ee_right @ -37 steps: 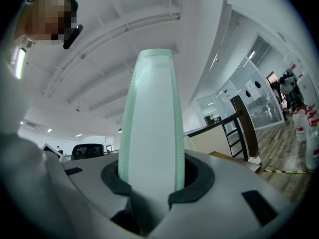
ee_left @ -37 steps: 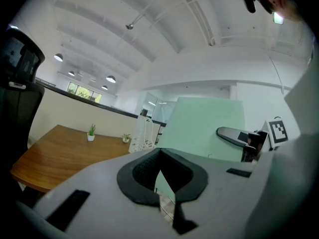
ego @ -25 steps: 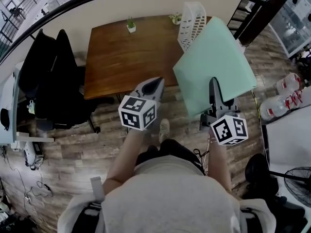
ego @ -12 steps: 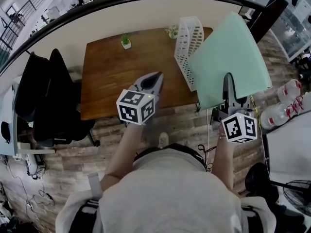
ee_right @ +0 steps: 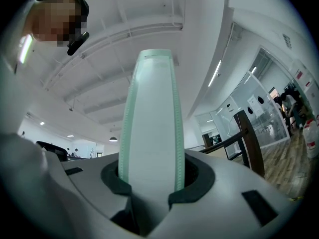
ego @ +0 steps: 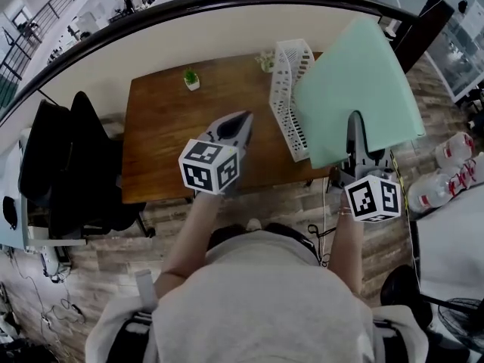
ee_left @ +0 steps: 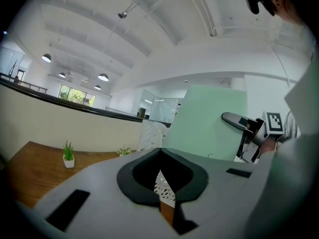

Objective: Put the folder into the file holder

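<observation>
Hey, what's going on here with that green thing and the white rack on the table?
A person holds a gripper in each hand. The right gripper is clamped on a pale green folder, held up in the air just right of the white file holder in the head view. The holder sits on the wooden table. The left gripper is empty, jaws together, above the table. The folder is not in the holder yet.

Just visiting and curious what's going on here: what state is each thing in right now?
Folder: lifted in the air, gripped by one edge.
Right gripper: jaws shut on the folder.
Left gripper: jaws shut, holding nothing.
File holder: standing on the table, folder not in it yet.
Potted plant: upright on the table.
</observation>
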{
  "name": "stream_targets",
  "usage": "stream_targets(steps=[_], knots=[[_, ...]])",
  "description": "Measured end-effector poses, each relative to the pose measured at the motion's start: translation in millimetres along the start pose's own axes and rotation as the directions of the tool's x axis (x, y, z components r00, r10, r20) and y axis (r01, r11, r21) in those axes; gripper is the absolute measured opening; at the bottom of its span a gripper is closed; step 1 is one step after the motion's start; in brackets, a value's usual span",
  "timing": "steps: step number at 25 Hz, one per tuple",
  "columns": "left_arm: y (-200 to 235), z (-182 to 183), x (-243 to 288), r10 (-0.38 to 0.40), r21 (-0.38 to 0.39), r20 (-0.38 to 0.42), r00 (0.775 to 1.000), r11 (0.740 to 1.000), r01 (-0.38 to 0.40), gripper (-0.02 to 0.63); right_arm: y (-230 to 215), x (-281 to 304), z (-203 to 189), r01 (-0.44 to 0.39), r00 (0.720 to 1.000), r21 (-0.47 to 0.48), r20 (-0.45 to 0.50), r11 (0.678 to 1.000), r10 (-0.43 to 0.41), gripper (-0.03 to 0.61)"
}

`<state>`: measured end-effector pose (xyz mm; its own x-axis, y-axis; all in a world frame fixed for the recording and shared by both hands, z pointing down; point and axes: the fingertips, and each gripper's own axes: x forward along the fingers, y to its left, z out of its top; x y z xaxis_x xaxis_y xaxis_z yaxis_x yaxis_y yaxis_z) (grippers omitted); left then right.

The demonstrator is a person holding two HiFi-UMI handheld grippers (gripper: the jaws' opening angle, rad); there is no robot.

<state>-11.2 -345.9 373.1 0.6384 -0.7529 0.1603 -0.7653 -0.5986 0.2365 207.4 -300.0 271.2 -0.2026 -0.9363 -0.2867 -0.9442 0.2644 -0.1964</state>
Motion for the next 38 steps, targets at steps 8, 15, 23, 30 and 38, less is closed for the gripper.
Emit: stream_targets(steps=[8, 15, 23, 30, 38], knots=[[10.3, -2.8, 4.2, 0.02, -0.018, 0.002, 1.0, 1.0, -0.02, 0.012, 10.4, 22.0, -8.7, -0.047, 0.999, -0.026, -0.012, 0.999, 0.047, 0.166], [6.3, -0.8, 9.9, 0.0, -0.013, -0.002, 1.0, 1.0, 0.0, 0.012, 11.9, 21.4, -11.3, -0.05, 0.999, -0.035, -0.016, 0.998, 0.049, 0.166], [3.6, -5.1, 20.2, -0.025, -0.012, -0.016, 1.0, 1.0, 0.024, 0.013, 4.0, 26.5, -15.8, -0.046, 0.999, -0.069, -0.02, 0.997, 0.044, 0.166], [5.8, -4.0, 27.3, -0.033, -0.029, -0.016, 0.999, 0.999, 0.032, 0.014, 7.2, 41.1, -20.1, -0.075, 0.997, -0.085, -0.033, 0.994, 0.072, 0.166], [10.0, -2.8, 30.4, -0.03, -0.029, -0.014, 0.999, 0.999, 0.029, 0.014, 15.8, 59.7, -30.3, -0.112, 0.993, -0.096, -0.041, 0.989, 0.109, 0.166]])
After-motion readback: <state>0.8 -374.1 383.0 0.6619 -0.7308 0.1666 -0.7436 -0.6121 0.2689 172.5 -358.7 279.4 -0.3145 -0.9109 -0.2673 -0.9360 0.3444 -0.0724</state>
